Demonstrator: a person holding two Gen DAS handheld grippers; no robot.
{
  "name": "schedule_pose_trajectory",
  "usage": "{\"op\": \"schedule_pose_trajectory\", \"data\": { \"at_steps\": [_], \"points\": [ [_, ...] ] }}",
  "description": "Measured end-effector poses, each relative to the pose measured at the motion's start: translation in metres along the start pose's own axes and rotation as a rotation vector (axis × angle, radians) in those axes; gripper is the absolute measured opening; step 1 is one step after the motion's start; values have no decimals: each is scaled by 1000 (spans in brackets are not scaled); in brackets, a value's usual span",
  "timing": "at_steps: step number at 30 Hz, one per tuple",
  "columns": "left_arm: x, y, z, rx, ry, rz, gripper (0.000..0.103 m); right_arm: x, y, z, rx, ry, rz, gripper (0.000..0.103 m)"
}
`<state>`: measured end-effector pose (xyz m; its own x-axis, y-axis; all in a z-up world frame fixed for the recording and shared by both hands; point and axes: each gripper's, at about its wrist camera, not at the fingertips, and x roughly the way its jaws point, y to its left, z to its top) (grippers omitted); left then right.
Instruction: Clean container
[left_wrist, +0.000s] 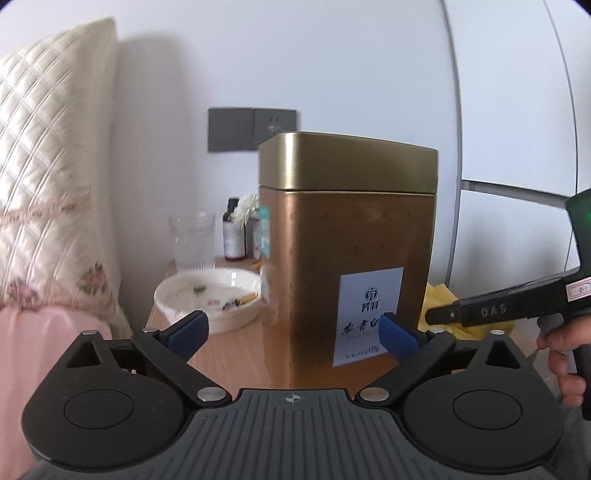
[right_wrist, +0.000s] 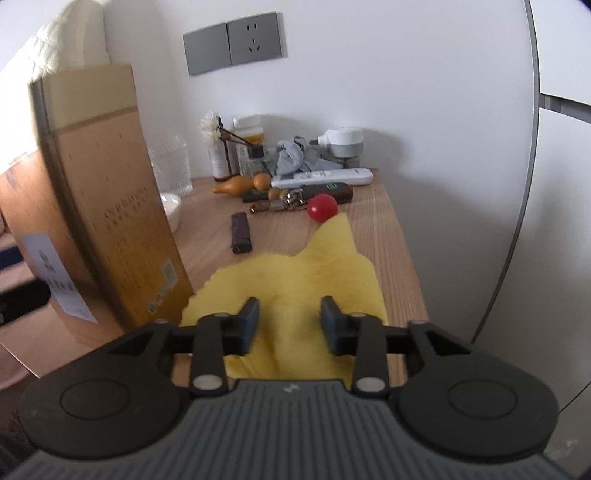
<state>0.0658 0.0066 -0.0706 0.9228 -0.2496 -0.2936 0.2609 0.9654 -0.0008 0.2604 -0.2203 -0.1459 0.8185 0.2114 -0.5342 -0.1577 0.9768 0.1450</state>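
Note:
A tall gold tea tin (left_wrist: 343, 254) with a lid and a white label stands upright on the wooden bedside table (left_wrist: 236, 362). My left gripper (left_wrist: 293, 330) is open just in front of it, fingers wide, the right pad near the label. The tin also shows at the left of the right wrist view (right_wrist: 110, 206). A yellow cloth (right_wrist: 306, 273) lies flat on the table to the tin's right. My right gripper (right_wrist: 290, 323) is open, low over the cloth's near part. The cloth shows behind the tin in the left wrist view (left_wrist: 443, 299).
A white ashtray (left_wrist: 210, 295) with cigarette butts, a ribbed glass (left_wrist: 192, 240) and small bottles (left_wrist: 232, 232) stand behind the tin. A lighter (right_wrist: 241, 233), a red ball (right_wrist: 322, 208), two remotes (right_wrist: 321, 178), a gourd (right_wrist: 240, 184) and a grey cloth (right_wrist: 291, 158) fill the back. A padded headboard (left_wrist: 48, 166) is at left.

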Motion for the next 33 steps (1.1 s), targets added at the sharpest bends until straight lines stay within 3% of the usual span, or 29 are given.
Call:
{"op": "schedule_pose_trajectory", "data": {
  "at_steps": [1, 5, 7, 10, 15, 25, 33],
  "points": [
    [-4, -1, 2, -1, 5, 35, 102, -6, 0, 2, 9, -11, 5, 64],
    [-21, -6, 17, -15, 20, 121, 103, -30, 7, 8, -3, -53, 20, 81],
    [-17, -2, 23, -36, 32, 127, 103, -43, 10, 11, 3, -67, 30, 85],
    [21, 17, 30, -57, 44, 164, 103, -63, 16, 15, 14, -82, 60, 87],
    [38, 27, 46, -57, 65, 204, 103, -107, 34, 17, -8, -108, 58, 103],
    [-5, 18, 69, -91, 39, 233, 103, -166, 56, 22, 24, -151, 46, 103],
    [-32, 13, 64, -90, 24, 263, 103, -194, 75, 12, 41, -172, 36, 103]
  ]
}}
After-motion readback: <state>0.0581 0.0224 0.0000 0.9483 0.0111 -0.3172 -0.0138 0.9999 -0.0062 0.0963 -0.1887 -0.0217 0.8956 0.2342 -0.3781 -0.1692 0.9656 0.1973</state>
